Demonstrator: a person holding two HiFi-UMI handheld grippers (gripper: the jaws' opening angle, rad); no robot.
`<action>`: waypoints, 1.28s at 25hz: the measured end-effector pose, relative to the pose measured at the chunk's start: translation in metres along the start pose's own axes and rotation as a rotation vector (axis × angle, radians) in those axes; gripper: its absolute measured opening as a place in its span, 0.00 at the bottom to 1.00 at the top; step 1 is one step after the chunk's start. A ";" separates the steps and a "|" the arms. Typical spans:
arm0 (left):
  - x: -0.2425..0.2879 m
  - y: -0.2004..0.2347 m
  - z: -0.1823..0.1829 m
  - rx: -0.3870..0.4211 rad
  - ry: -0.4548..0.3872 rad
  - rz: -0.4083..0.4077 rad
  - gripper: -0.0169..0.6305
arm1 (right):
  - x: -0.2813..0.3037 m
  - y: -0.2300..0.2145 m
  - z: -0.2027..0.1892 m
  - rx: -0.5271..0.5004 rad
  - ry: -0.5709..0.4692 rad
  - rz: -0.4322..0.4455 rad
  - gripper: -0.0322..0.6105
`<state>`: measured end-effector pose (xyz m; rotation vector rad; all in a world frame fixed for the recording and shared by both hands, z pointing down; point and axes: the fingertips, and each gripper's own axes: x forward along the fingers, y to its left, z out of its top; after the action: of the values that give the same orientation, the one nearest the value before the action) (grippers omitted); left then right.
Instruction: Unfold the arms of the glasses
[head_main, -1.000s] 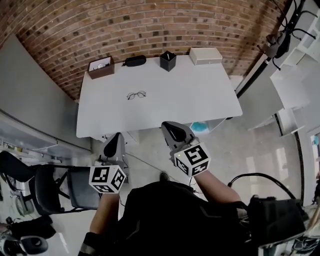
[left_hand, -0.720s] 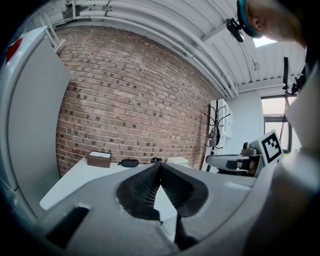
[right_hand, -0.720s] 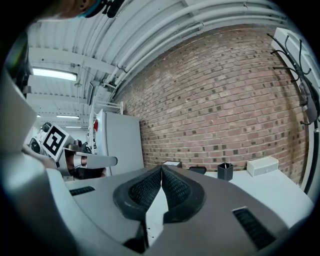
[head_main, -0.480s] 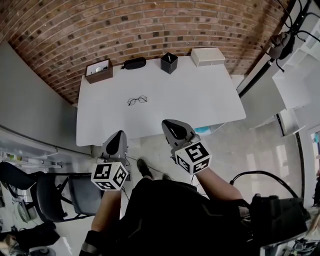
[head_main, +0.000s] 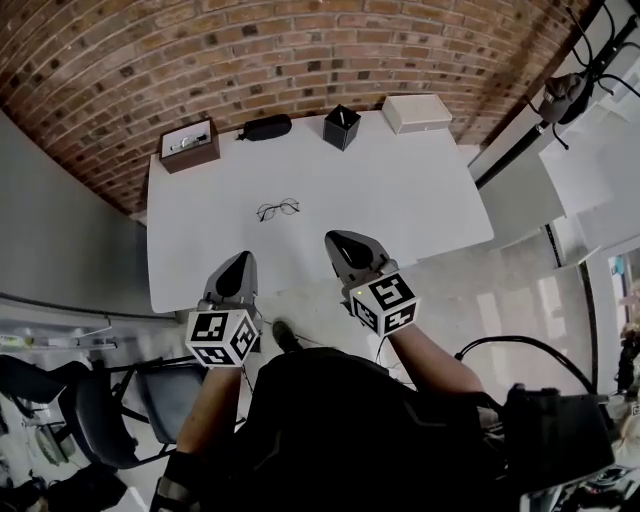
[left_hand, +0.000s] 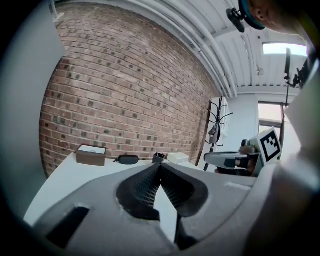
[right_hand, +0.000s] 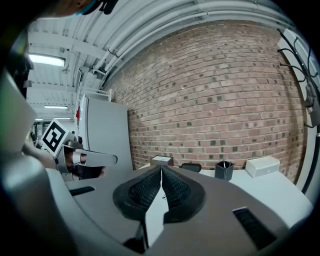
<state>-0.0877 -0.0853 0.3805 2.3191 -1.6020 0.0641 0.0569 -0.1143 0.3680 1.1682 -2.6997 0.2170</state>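
Note:
A pair of thin-framed glasses (head_main: 278, 209) lies on the white table (head_main: 400, 190), left of its middle. My left gripper (head_main: 241, 263) hangs over the table's near edge, shut and empty, its tips (left_hand: 159, 166) touching. My right gripper (head_main: 337, 240) is also shut with nothing in it, just inside the near edge and right of the glasses; its tips (right_hand: 161, 170) meet. A small dark part of the glasses (right_hand: 163, 197) shows through the slit below the right jaws. Both grippers are well short of the glasses.
Along the table's far edge by the brick wall stand a brown box (head_main: 189, 145), a black glasses case (head_main: 265, 127), a black pen cup (head_main: 342, 126) and a white box (head_main: 417, 113). A black chair (head_main: 110, 415) is at the lower left on the floor.
Both grippers have moved forward toward the table and now reach its near edge. The table and the glasses appear closer. Both stay shut.

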 end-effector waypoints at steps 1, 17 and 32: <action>0.005 0.006 0.000 -0.001 0.006 -0.009 0.04 | 0.008 -0.001 -0.002 -0.001 0.013 -0.005 0.06; 0.073 0.083 -0.038 -0.075 0.137 -0.068 0.04 | 0.106 -0.031 -0.055 0.009 0.183 -0.081 0.06; 0.146 0.112 -0.104 -0.146 0.313 0.025 0.04 | 0.175 -0.079 -0.154 0.026 0.423 0.023 0.06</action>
<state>-0.1214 -0.2237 0.5369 2.0602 -1.4284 0.2914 0.0153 -0.2589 0.5627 0.9677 -2.3448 0.4488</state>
